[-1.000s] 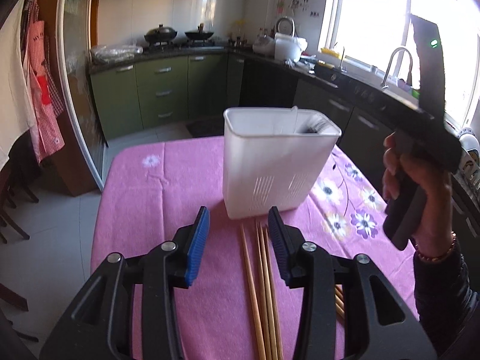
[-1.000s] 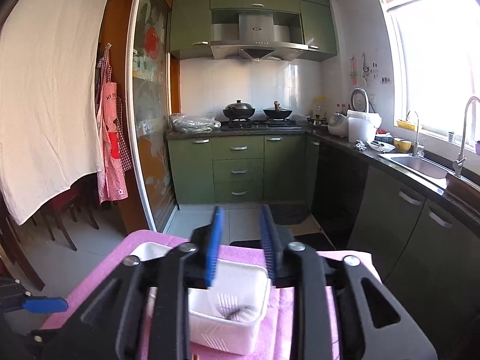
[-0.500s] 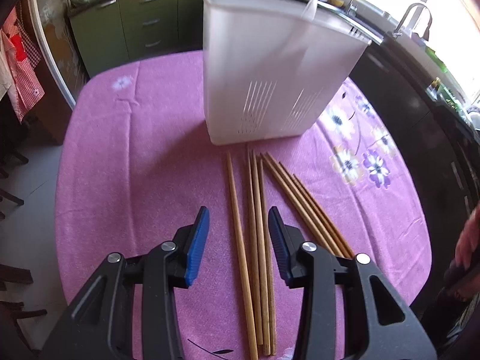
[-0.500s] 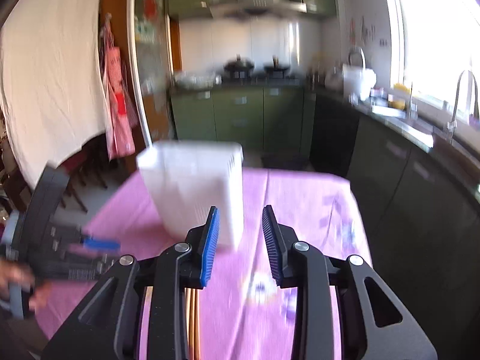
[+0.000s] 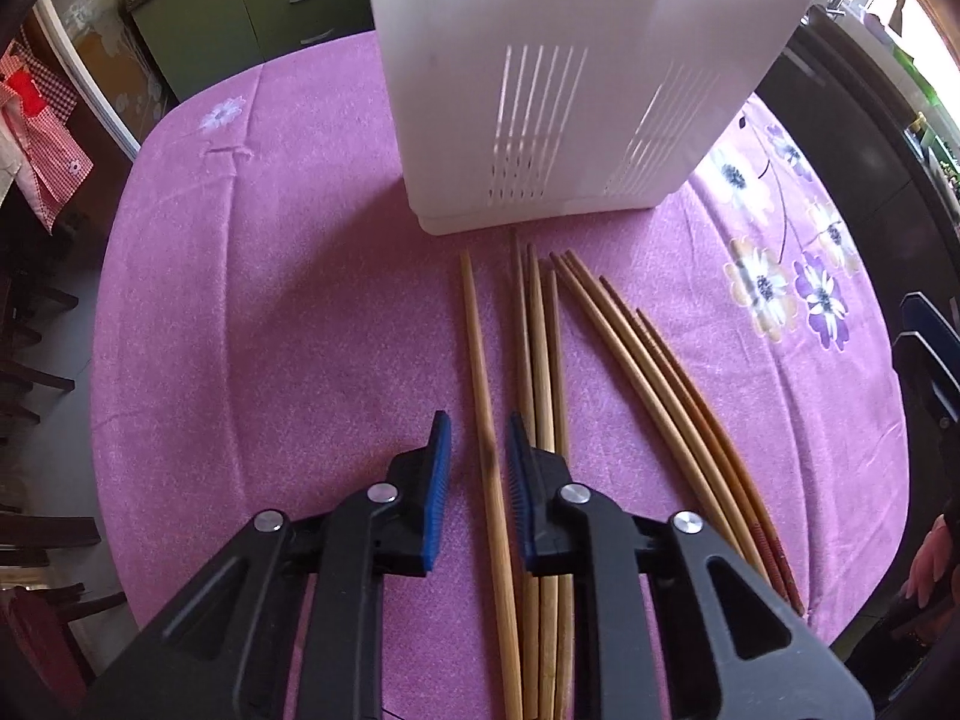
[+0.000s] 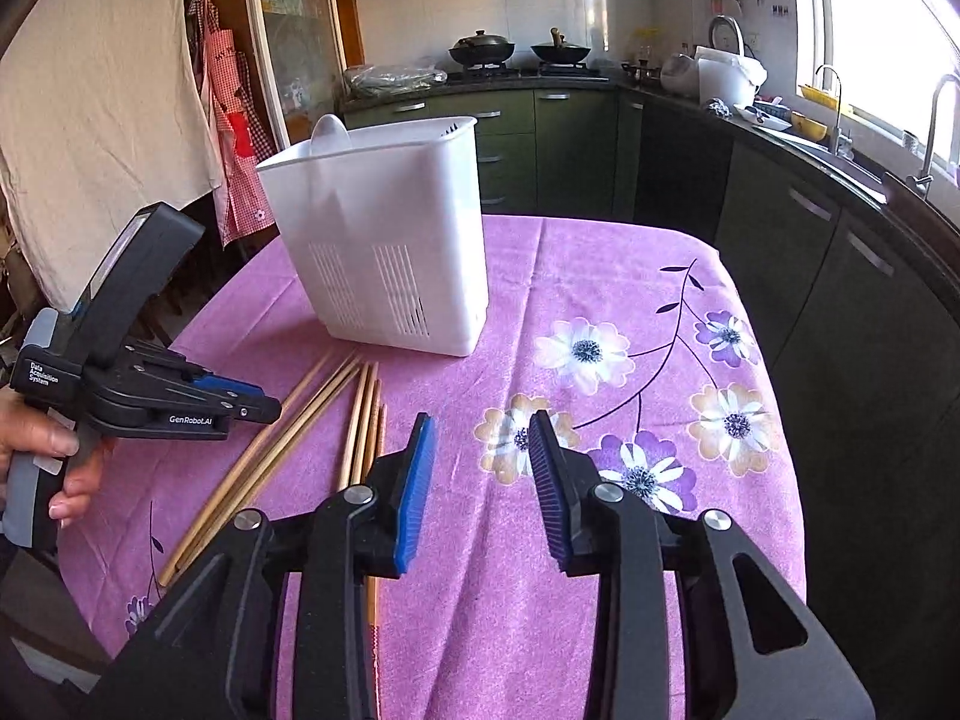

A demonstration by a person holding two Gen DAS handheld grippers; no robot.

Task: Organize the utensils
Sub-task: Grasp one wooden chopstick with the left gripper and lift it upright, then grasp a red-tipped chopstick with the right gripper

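Several wooden chopsticks (image 5: 540, 360) lie side by side on the pink tablecloth, also seen in the right wrist view (image 6: 354, 420). A white slotted utensil holder (image 5: 570, 90) stands upright just beyond their tips; it also shows in the right wrist view (image 6: 390, 240). My left gripper (image 5: 477, 444) is open, low over the table, with its jaws on either side of the leftmost chopstick (image 5: 486, 420). My right gripper (image 6: 480, 456) is open and empty above the cloth, right of the chopsticks. The left gripper also shows from the side in the right wrist view (image 6: 264, 408).
The round table (image 5: 240, 300) has a pink cloth with a flower print (image 6: 600, 354) on its right side. Green kitchen cabinets (image 6: 540, 138) and a counter with a sink (image 6: 840, 150) stand beyond. Dark chairs (image 5: 36, 360) stand at the table's left.
My left gripper dropped and moved forward until the leftmost chopstick lies between its jaws, which narrowed. My right gripper tilted down and lowered towards the table, and opened a little wider.
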